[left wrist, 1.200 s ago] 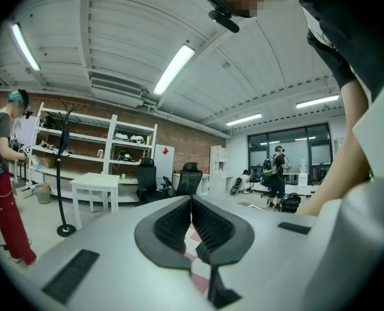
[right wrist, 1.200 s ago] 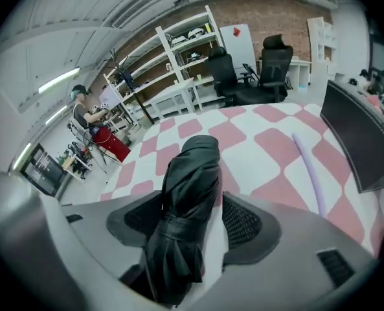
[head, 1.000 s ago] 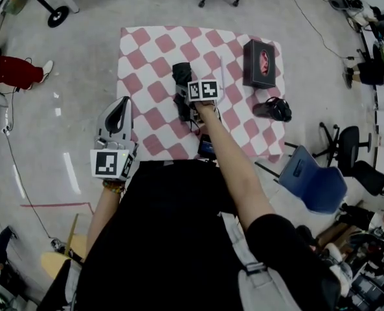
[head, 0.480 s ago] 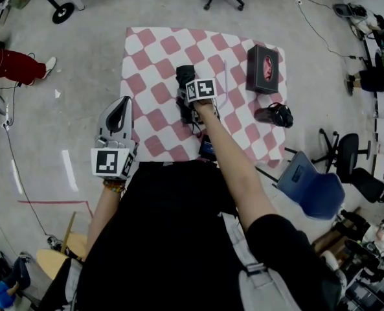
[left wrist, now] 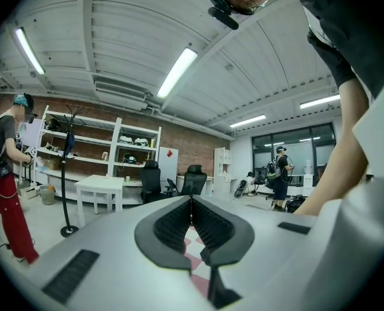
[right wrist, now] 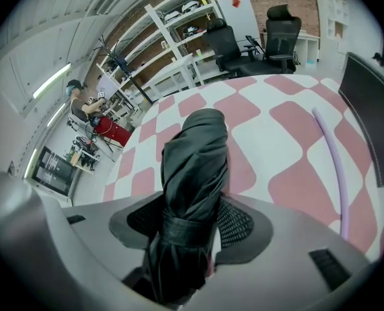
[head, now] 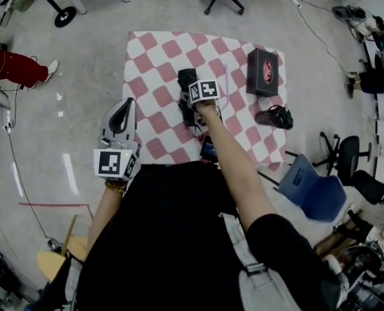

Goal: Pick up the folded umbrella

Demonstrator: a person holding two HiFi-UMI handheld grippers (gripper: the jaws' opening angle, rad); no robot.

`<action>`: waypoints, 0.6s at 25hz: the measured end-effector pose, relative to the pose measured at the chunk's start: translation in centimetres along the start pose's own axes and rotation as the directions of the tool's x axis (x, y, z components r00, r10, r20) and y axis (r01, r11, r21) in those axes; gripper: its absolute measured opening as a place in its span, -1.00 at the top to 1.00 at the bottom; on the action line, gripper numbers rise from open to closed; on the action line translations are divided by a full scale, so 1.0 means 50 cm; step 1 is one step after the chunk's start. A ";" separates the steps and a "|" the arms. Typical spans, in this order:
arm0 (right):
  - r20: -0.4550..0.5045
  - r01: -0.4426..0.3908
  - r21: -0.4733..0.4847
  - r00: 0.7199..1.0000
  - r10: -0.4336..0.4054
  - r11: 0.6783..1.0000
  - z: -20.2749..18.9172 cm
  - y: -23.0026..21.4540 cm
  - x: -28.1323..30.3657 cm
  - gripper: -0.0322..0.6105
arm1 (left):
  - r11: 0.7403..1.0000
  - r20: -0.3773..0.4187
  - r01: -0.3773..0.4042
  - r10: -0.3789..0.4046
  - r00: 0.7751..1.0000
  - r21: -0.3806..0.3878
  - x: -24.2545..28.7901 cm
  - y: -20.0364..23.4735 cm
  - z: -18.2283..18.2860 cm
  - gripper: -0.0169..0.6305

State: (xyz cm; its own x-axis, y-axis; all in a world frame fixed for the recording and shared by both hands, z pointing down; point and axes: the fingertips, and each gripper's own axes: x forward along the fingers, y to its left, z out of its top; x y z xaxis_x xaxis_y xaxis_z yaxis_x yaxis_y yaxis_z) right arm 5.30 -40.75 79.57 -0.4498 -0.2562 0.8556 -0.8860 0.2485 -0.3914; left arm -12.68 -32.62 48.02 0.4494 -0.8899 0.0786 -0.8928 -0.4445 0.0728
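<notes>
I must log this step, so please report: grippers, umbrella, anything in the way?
Left gripper shut, empty. Right gripper closing, folded umbrella between its jaws, on checked cloth. Black box and purple rod apart, not blocking.

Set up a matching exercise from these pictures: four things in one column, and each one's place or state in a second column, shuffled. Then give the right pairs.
Things
1. folded umbrella
2. black box
3. left gripper
4. blue chair

Place or state
A. stands off the checkered cloth, to its right in the head view
B. jaws together, nothing between them
C. lies near the cloth's middle
D. sits at the cloth's far right corner

Pairs: 1-C, 2-D, 3-B, 4-A
</notes>
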 end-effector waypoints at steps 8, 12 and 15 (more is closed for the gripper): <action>0.019 -0.031 0.043 0.999 0.031 0.999 0.002 0.001 -0.009 0.19 | 1.000 -0.005 -0.001 0.001 1.000 0.002 -0.006 0.003 0.000 0.90; 0.028 -0.037 0.048 0.999 0.035 0.998 0.002 0.002 -0.017 0.20 | 1.000 -0.004 0.008 -0.008 1.000 0.001 -0.008 -0.001 0.001 0.90; 0.042 -0.037 0.048 0.999 0.035 0.998 0.007 0.001 -0.026 0.21 | 1.000 -0.005 0.018 -0.018 1.000 0.003 -0.008 -0.006 0.001 0.90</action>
State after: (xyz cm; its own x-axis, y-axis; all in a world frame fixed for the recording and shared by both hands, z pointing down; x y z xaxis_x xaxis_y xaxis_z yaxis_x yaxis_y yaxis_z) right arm 5.79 -40.72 78.33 -0.4846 -0.2864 0.8265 -0.8733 0.2127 -0.4383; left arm -12.59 -32.12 47.94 0.4654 -0.8813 0.0819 -0.8847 -0.4607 0.0711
